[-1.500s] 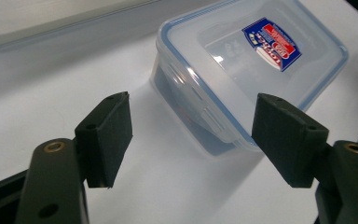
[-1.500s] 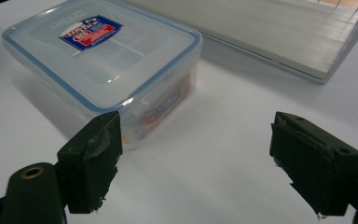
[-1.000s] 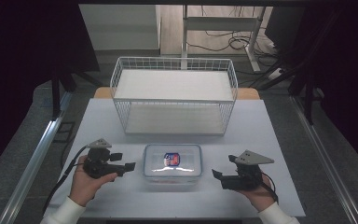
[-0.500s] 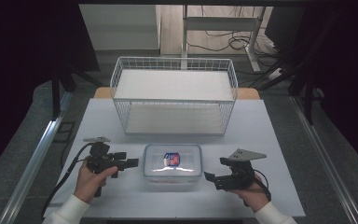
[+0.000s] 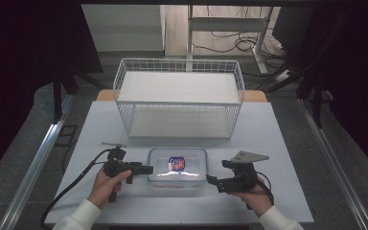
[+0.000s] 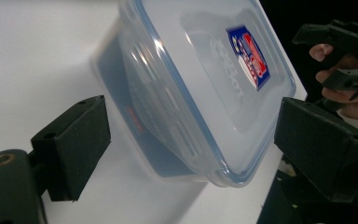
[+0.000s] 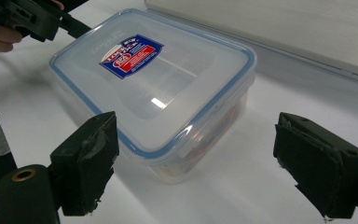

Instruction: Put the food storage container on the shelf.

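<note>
Since a second ago, your left gripper has slid in from the lower left of the frame toward the clear lidded container, and its fingers have just been opening. They now stand wide apart, with the container's near corner reaching in between them, untouched. Your right gripper has barely shifted; its fingers are also spread, pointing at the container's other end with a gap left. Your left hand and right hand come in from the bottom edge. That container sits low in the centre on the white surface, with a red-and-blue label on its lid. Above it stands the white wire basket.
</note>
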`<action>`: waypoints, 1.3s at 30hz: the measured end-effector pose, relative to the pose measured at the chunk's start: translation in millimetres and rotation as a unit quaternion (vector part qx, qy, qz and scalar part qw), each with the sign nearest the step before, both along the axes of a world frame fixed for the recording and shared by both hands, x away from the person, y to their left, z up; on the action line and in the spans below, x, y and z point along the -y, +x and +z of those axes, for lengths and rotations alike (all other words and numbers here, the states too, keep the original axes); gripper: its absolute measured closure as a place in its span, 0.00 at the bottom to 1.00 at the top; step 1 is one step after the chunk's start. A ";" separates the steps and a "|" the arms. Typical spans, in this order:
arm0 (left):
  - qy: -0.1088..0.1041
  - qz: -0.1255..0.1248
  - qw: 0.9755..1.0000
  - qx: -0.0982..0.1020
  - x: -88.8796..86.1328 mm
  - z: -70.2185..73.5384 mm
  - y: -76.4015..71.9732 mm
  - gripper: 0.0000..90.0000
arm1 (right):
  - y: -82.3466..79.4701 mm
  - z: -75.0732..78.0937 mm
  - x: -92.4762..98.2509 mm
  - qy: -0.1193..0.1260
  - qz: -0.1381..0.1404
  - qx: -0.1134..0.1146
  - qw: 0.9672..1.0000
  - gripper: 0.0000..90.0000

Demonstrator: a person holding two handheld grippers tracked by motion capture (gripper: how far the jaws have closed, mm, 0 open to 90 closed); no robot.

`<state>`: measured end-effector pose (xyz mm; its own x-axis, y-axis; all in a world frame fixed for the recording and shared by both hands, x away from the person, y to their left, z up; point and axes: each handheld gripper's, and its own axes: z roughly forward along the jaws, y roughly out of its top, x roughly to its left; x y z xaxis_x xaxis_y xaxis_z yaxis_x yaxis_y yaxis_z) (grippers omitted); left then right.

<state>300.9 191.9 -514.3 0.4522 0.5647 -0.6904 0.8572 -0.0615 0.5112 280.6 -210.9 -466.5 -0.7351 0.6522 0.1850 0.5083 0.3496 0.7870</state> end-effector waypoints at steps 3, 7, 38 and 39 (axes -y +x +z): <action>-0.013 -0.012 1.000 -0.020 3.8 -6.6 2.4 0.12 | -2.7 2.1 2.3 0.005 0.000 0.002 1.000 0.16; -0.023 -0.024 0.999 -0.030 5.7 -9.6 3.2 0.15 | -3.6 3.1 3.9 0.007 -0.005 0.003 1.000 0.16; -0.013 -0.025 0.999 -0.026 7.0 -12.4 2.4 0.34 | 46.4 -40.2 -21.9 0.104 -0.013 -0.230 0.968 0.18; -0.013 -0.026 0.999 -0.026 7.0 -12.5 2.6 0.34 | 47.5 -41.0 -22.1 0.108 -0.016 -0.233 0.966 0.18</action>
